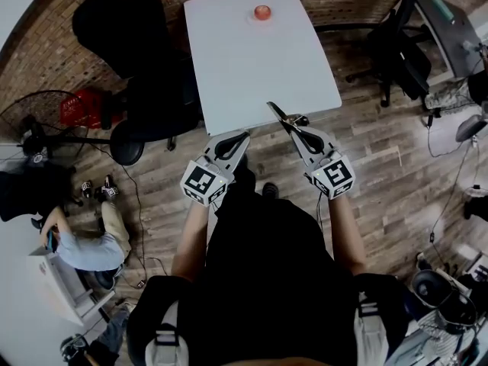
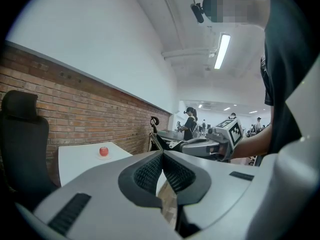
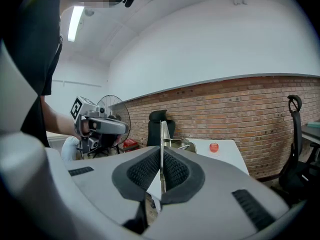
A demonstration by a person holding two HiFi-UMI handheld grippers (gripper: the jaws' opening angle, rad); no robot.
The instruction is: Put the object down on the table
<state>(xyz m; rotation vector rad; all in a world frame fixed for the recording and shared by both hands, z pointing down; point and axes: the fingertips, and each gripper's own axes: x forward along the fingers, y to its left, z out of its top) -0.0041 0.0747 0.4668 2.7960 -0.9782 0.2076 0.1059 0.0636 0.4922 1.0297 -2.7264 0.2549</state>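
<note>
A thin metal utensil [image 1: 276,113] is clamped in my right gripper [image 1: 294,130], which is shut on its handle. The utensil's free end reaches over the near edge of the white table [image 1: 252,67]. In the right gripper view the utensil [image 3: 161,134] stands edge-on between the pads, its metal end beyond them. My left gripper [image 1: 242,136] hovers just short of the table's near edge, shut with nothing in it; its pads [image 2: 150,171] meet. A small red round object [image 1: 262,11] on a saucer sits at the table's far end.
A black office chair [image 1: 122,29] stands left of the table, and another chair [image 1: 396,52] stands to its right. A floor fan [image 1: 46,120] and a red crate [image 1: 80,109] are on the left. A person [image 1: 84,242] crouches on the wooden floor at lower left.
</note>
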